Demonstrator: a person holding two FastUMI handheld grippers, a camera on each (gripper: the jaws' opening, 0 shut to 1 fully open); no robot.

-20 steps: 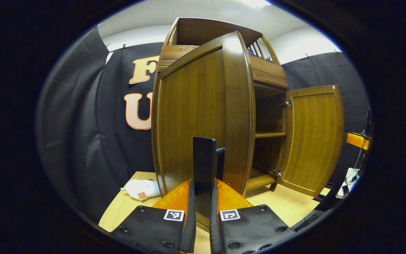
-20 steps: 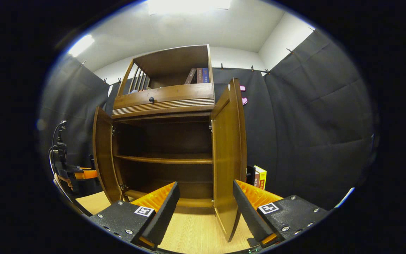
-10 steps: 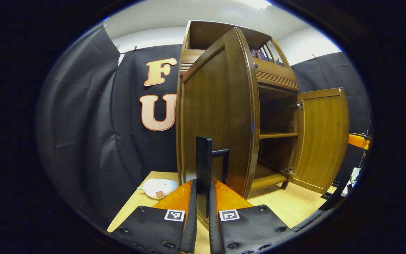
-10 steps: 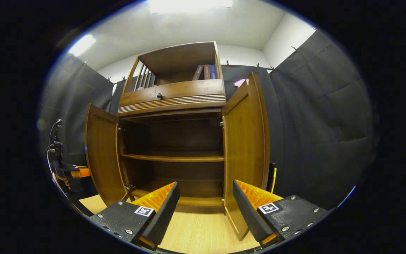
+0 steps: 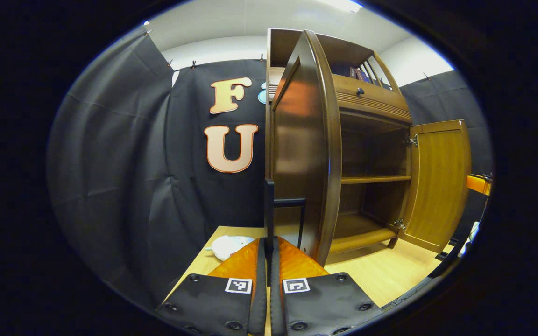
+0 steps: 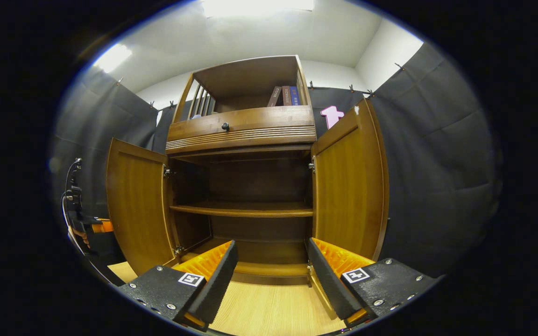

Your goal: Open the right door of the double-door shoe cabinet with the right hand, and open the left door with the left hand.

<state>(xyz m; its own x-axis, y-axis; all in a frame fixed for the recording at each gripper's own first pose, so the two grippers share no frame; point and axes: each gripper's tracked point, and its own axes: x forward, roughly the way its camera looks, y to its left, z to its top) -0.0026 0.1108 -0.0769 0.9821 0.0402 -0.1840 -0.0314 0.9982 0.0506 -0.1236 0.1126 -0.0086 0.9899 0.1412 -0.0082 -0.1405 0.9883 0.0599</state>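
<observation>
Both doors of the double-door shoe cabinet (image 6: 245,186) standing swung out; left door (image 5: 304,144) edge-on at centre of the left gripper view, right door (image 6: 348,186) at right of centre in the right gripper view. Left gripper (image 5: 268,254) at bottom centre, clamped on the dark bar handle (image 5: 269,210) of the left door, both fingers pressed tight against it. Right gripper (image 6: 271,261) at bottom centre of the right gripper view, fingers spread wide and holding nothing, facing the bare inner shelf (image 6: 243,210). Judged near the end of the left-door swing: best finished by following the hinge arc rather than pulling straight, keeping the grip square on the handle, easing off before the hinge stop, then parting the fingers and backing straight away so the door is not dragged. White plush toy (image 5: 229,245) on the table (image 5: 390,280) at lower centre-left, near the door's path and worth avoiding
</observation>
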